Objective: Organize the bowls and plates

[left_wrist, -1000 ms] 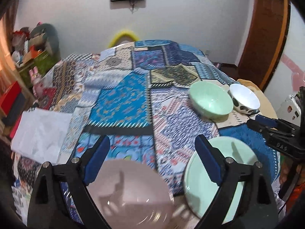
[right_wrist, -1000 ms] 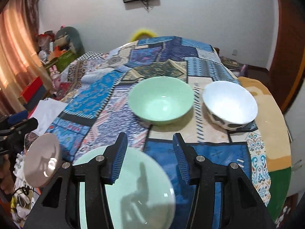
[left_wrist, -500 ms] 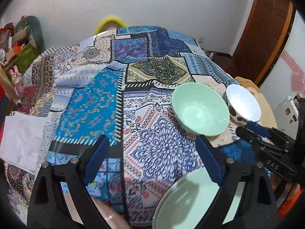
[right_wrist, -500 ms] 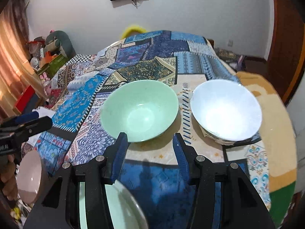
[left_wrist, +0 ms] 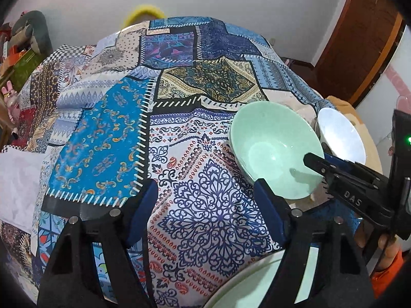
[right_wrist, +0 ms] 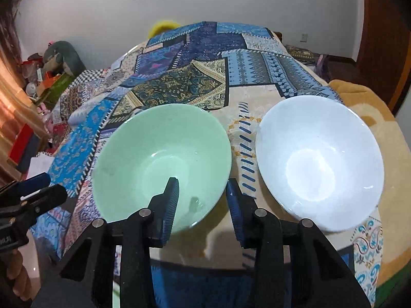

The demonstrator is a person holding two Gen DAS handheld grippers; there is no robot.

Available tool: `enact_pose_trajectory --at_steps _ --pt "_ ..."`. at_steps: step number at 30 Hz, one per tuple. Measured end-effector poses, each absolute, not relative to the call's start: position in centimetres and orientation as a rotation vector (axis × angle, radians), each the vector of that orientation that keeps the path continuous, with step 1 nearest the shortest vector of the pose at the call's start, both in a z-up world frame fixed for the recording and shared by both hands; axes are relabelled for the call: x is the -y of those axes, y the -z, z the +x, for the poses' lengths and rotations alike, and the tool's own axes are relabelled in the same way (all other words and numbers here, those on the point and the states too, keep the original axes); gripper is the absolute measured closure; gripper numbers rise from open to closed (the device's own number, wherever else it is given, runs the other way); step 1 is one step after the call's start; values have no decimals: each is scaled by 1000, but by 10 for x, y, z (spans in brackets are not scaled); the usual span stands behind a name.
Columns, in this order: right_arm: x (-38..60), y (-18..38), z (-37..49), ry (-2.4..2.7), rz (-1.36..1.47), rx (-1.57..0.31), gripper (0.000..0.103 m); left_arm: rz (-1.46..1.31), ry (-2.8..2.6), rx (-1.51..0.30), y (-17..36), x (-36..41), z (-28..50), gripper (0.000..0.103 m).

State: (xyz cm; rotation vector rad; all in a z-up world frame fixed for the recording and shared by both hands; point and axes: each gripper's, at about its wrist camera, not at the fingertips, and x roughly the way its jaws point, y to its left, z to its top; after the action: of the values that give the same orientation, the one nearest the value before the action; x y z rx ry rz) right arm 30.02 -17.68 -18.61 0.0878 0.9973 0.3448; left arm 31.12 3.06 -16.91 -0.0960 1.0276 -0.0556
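A mint-green bowl and a white bowl stand side by side on the patchwork tablecloth. My right gripper is open. Its left finger hangs over the green bowl's inside and its right finger is outside the near rim, so the rim lies between them. In the left wrist view the green bowl and white bowl sit to the right. My left gripper is open over bare cloth with nothing between its fingers. A mint-green plate shows at the bottom edge.
The round table's cloth stretches far to the back and left. A white sheet hangs at the left edge. Cluttered shelves and toys stand beyond the table on the left, a wooden door on the right.
Both grippers have moved forward toward the bowls. The pink plate has dropped out of the left view and the green plate has slid to the bottom edge. The right fingers now bracket the green bowl's rim.
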Motion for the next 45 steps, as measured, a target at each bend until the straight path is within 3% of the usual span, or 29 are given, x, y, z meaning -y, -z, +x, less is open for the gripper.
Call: enact_pose_trajectory --at_steps 4,12,18,20,26,45 --pt "172 195 311 -352 79 -1020 69 -72 67 -1030 174 -24 318 26" --pt "162 202 317 -429 31 -1053 82 -53 76 -1047 185 -15 338 27" --pt "159 204 313 -494 13 -1051 82 -45 45 -1091 204 -15 356 46" --pt "158 204 314 -504 15 -1049 82 -36 29 -1102 209 -15 362 62" --pt "156 203 315 -517 30 -1034 82 -13 53 -1110 218 -6 370 88" --pt "158 171 275 -524 7 -970 84 22 58 -1034 180 1 310 88"
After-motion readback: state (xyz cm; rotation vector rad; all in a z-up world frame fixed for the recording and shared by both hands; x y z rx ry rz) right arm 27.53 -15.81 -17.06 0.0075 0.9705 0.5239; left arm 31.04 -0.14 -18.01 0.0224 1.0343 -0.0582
